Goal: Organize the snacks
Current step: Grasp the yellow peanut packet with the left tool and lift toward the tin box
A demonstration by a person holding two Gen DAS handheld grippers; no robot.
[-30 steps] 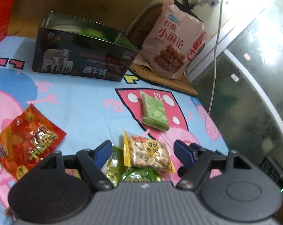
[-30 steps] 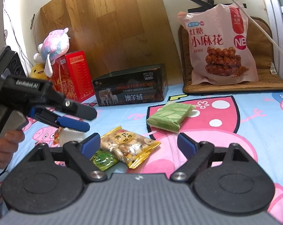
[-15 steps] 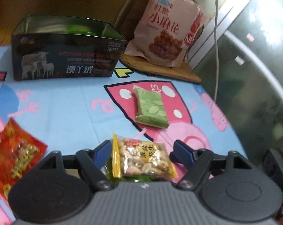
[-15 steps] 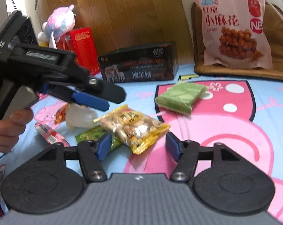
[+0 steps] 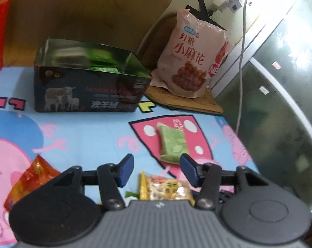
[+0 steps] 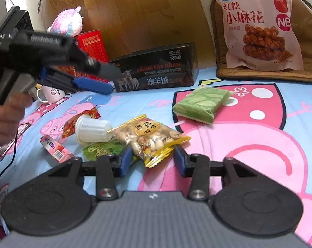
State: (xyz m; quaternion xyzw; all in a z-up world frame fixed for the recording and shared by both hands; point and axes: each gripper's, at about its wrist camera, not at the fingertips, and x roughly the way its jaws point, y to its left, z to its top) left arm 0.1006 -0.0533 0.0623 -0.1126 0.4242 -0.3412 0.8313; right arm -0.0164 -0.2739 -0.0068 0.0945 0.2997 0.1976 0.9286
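Observation:
A yellow peanut packet (image 6: 149, 134) lies on the cartoon cloth, on top of a green packet (image 6: 102, 148) and next to a white jelly cup (image 6: 91, 130). My right gripper (image 6: 153, 159) straddles the peanut packet's near end. Its jaws are closing, and the pads sit right at the packet's edges without visibly squeezing it. My left gripper (image 5: 157, 170) hangs above the cloth with its jaws closing on nothing; the peanut packet (image 5: 166, 190) lies under it. From the right wrist view, the left gripper (image 6: 102, 83) is raised at the upper left. The open dark tin (image 5: 89, 95) stands behind and holds green packets.
A flat green packet (image 6: 201, 105) lies on the pink patch. A red-orange packet (image 5: 31, 177) and a small pink pack (image 6: 54, 146) lie to the left. A big pink snack bag (image 6: 257, 26) leans at the back right. A red box (image 6: 91, 45), a plush toy (image 6: 67, 22) and a mug (image 6: 52, 93) stand at the back left.
The left gripper lifted away from the peanut packet and its jaws narrowed. The right gripper's jaws came in around the packet's near end.

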